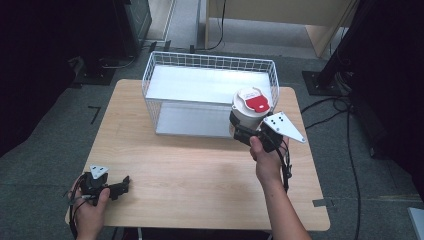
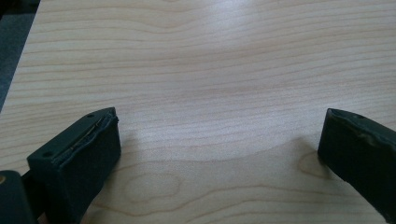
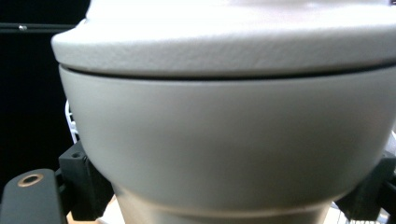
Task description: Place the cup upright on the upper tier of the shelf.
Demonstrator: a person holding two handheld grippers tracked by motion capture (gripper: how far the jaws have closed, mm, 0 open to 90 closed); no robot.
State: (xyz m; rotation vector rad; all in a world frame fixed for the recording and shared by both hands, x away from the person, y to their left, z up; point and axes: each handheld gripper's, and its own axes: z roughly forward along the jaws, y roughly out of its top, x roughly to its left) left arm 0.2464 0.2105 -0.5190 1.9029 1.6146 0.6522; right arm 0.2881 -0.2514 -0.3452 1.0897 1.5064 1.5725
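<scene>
A grey-white round canister [image 1: 249, 109] with a red and white lid hangs at the near right corner of the white wire basket [image 1: 165, 65]. My right gripper [image 1: 241, 131] is shut on its lower body. In the right gripper view the canister [image 3: 224, 130] sits very close, with a black jaw on each side of it. My left gripper [image 1: 124, 184] rests low at the table's near left corner, held by a hand. Its two black jaws stand wide apart over bare wood in the left gripper view, my left gripper [image 2: 219, 140] holding nothing.
The wire basket stands at the back middle of the wooden table [image 1: 200, 175] and has a white floor. Cables [image 1: 325, 107] run over the grey carpet to the right. Dark stands and furniture ring the table.
</scene>
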